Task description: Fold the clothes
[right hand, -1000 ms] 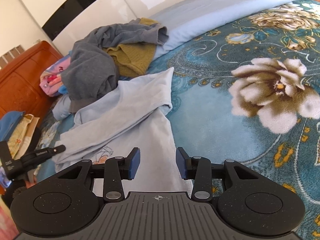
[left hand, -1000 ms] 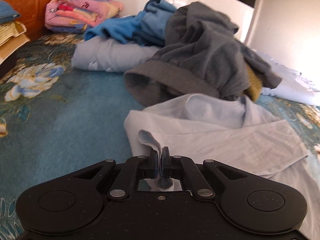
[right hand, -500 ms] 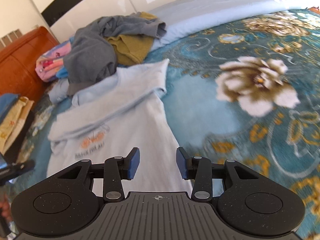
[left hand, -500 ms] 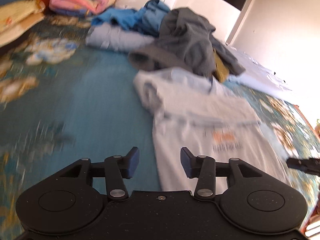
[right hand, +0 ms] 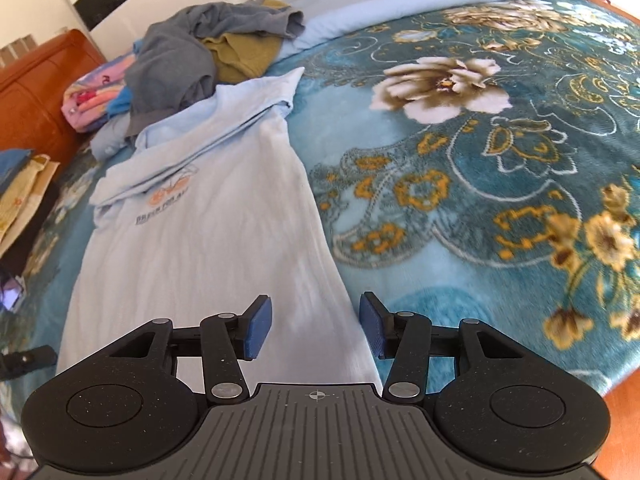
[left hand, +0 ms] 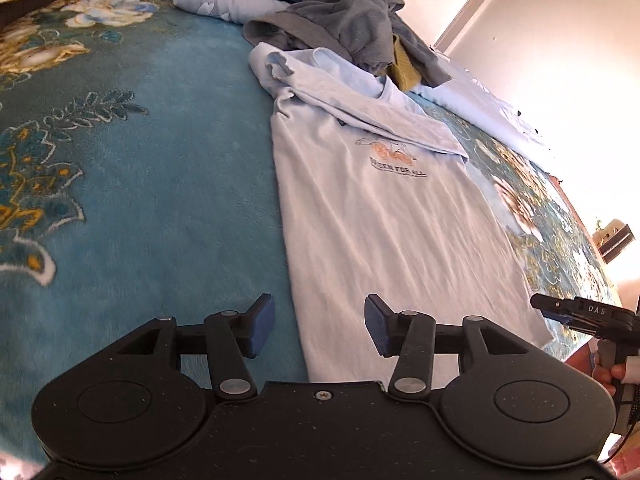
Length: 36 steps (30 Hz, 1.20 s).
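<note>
My left gripper (left hand: pixel 319 330) and right gripper (right hand: pixel 316 330) both gape empty | pale blue T-shirt (left hand: pixel 384 216) stretches lengthwise straight ahead | hem corners nearest each

Light blue T-shirt (left hand: pixel 384 232): hem is disappearing behind the left gripper (left hand: pixel 320 326) body; likewise behind the right gripper (right hand: pixel 316 328) in the right wrist view. Sleeves folded over its chest are covering the top of the print (left hand: pixel 394 160). Mustard garment (right hand: pixel 244 54) is lying mostly buried under the grey clothes (right hand: pixel 180 60). Pink bundle (right hand: pixel 90 100) is showing partly behind the pile. Far bedding (left hand: pixel 492 108) is washing out in glare.
</note>
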{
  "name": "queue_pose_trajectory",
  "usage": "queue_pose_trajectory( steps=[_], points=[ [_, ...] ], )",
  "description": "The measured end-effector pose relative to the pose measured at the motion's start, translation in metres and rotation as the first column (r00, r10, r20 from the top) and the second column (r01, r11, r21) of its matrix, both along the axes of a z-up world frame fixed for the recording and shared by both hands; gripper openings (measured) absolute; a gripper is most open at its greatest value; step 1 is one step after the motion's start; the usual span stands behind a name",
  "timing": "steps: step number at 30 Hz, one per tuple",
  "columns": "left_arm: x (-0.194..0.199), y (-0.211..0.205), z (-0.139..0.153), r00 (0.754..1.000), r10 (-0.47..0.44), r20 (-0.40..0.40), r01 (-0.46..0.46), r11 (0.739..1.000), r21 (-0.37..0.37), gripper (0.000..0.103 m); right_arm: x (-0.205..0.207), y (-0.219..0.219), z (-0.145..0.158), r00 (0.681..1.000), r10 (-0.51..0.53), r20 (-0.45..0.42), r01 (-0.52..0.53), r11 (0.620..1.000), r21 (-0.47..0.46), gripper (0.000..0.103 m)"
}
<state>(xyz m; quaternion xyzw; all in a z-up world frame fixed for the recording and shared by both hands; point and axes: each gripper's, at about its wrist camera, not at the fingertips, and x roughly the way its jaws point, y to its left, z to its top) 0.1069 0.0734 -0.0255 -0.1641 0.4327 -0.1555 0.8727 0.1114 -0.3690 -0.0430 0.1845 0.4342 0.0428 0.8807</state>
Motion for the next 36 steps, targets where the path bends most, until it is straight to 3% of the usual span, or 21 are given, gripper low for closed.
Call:
queue_pose_trajectory(
  steps=[12,17,21,25,29,31,33,34,35,36],
  points=[
    [-0.036,-0.020,-0.008,0.996,-0.027,-0.088,0.027,1.000,0.001,0.049,-0.039,-0.024,-0.015,0.999,-0.031,0.029,0.027,0.992,0.125,0.048],
    [-0.039,-0.020,-0.013,0.996,-0.013,-0.085,0.009,0.999,-0.049,0.056,-0.043,-0.029,-0.018,0.999,-0.012,0.040,0.004,0.983,0.183,0.047],
    [-0.045,-0.022,-0.016,0.999,0.009,-0.048,-0.011,0.998,-0.058,0.055,-0.043,-0.030,-0.021,0.999,-0.020,0.040,0.011,0.975,0.220,0.035],
    [-0.047,-0.025,-0.016,0.999,0.020,-0.024,-0.021,0.999,-0.047,0.029,-0.041,-0.027,-0.026,0.998,-0.046,0.043,0.034,0.970,0.242,0.034],
    [-0.045,-0.022,-0.019,0.999,0.028,-0.035,-0.030,0.996,-0.084,0.029,-0.034,-0.026,-0.026,0.997,-0.066,0.039,0.053,0.966,0.253,0.034],
    [-0.044,-0.022,-0.020,0.999,0.031,-0.036,-0.034,0.995,-0.092,0.029,-0.031,-0.025,-0.027,0.997,-0.071,0.034,0.060,0.966,0.252,0.028],
    [-0.042,-0.022,-0.021,0.999,0.036,-0.032,-0.039,0.995,-0.093,0.028,-0.030,-0.026,-0.028,0.997,-0.076,0.027,0.066,0.963,0.262,0.009],
    [-0.042,-0.022,-0.021,0.999,0.039,-0.030,-0.042,0.995,-0.088,0.018,-0.030,-0.028,-0.029,0.997,-0.076,0.023,0.067,0.959,0.274,0.007],
    [-0.041,-0.022,-0.021,0.999,0.043,-0.028,-0.045,0.996,-0.083,0.000,-0.030,-0.029,-0.029,0.997,-0.076,0.022,0.066,0.955,0.290,0.006],
    [-0.042,-0.021,-0.020,0.999,0.042,-0.016,-0.044,0.995,-0.094,0.000,-0.031,-0.031,-0.028,0.997,-0.077,0.029,0.065,0.951,0.302,0.005]
  ],
)
